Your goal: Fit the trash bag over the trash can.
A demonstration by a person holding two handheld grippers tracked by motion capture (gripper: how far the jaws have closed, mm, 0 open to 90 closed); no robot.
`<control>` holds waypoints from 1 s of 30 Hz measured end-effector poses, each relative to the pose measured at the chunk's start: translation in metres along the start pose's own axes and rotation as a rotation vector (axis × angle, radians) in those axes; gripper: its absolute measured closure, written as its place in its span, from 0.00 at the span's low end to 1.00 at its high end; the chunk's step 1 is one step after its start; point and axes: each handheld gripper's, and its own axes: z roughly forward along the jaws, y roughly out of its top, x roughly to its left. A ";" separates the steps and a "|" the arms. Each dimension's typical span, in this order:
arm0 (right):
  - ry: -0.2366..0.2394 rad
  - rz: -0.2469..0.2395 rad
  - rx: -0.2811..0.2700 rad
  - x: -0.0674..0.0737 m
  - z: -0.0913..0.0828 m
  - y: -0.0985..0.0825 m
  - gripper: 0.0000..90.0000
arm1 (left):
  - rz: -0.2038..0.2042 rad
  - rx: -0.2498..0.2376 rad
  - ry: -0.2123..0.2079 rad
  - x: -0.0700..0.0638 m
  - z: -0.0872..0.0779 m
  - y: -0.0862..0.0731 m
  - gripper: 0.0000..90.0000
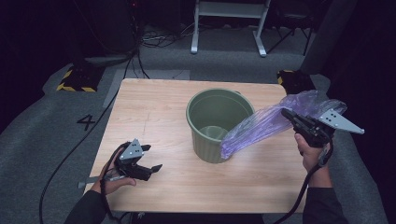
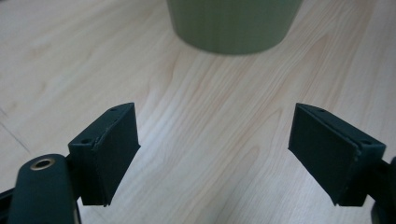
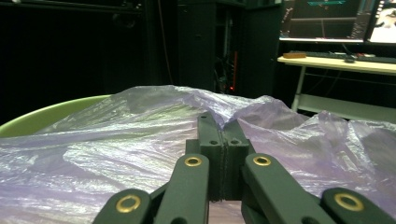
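The right gripper's point(image 1: 290, 116) fingers point(image 3: 223, 140) are pressed together on a thin, crinkled purple plastic bag point(image 1: 261, 125), which stretches from them down across the rim of the round green plastic bucket point(image 1: 215, 123) standing mid-tabletop point(image 1: 154, 112). The left gripper's point(image 1: 152, 157) fingers point(image 2: 109, 149) stand wide apart, holding nothing, above bare wood near the front-left edge.

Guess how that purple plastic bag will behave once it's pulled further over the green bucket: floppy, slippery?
Likely very floppy: the purple bag sags and crumples between the right gripper and the green bucket. Probably light, since it hangs from one pinch without stretching taut. Its glossy film looks slippery, so it may slide off the bucket rim unless tucked.
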 end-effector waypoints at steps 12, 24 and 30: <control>-0.003 -0.049 -0.004 0.008 0.014 0.030 1.00 | 0.043 -0.148 -0.061 -0.006 -0.017 0.054 0.17; -0.006 -0.066 0.023 0.011 0.027 0.041 1.00 | 0.130 -0.194 -0.129 -0.032 -0.001 0.100 0.21; 0.000 -0.069 0.035 0.013 0.031 0.036 1.00 | 0.166 -0.195 -0.163 -0.045 0.013 0.118 0.22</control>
